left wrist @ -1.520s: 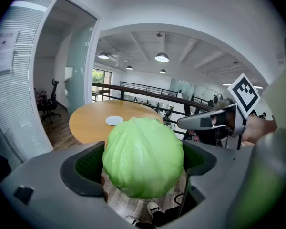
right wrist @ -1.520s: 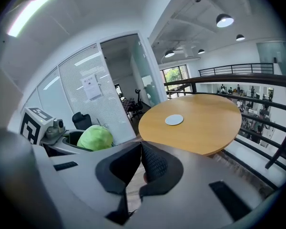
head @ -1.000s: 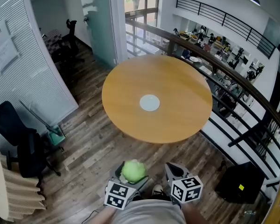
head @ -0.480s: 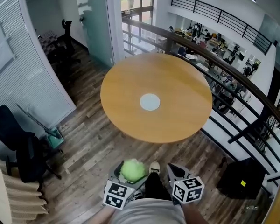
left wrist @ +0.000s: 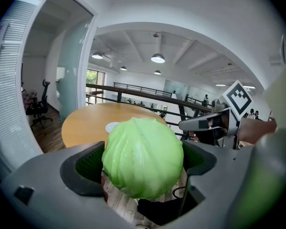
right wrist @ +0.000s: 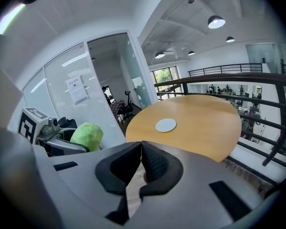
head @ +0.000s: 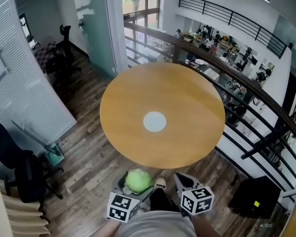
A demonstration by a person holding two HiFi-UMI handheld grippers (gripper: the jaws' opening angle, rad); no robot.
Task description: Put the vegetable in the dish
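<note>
A round green cabbage [head: 137,180] [left wrist: 143,157] sits between the jaws of my left gripper [head: 136,183] [left wrist: 144,162], which is shut on it, low in the head view in front of the person. My right gripper [head: 186,181] [right wrist: 140,162] is beside it to the right, shut with nothing between its jaws. The cabbage [right wrist: 86,136] also shows at the left of the right gripper view. A small white dish [head: 154,121] [right wrist: 166,125] [left wrist: 112,126] lies near the middle of the round wooden table [head: 187,98], well ahead of both grippers.
The table stands on a wood plank floor [head: 93,157]. A dark railing [head: 246,102] curves behind and to the right of the table. A black office chair [head: 19,172] is at the left and a black box [head: 254,194] at the lower right.
The table and dish have come a little nearer and lower in the head view. The left gripper still holds the cabbage; the right gripper stays shut.
</note>
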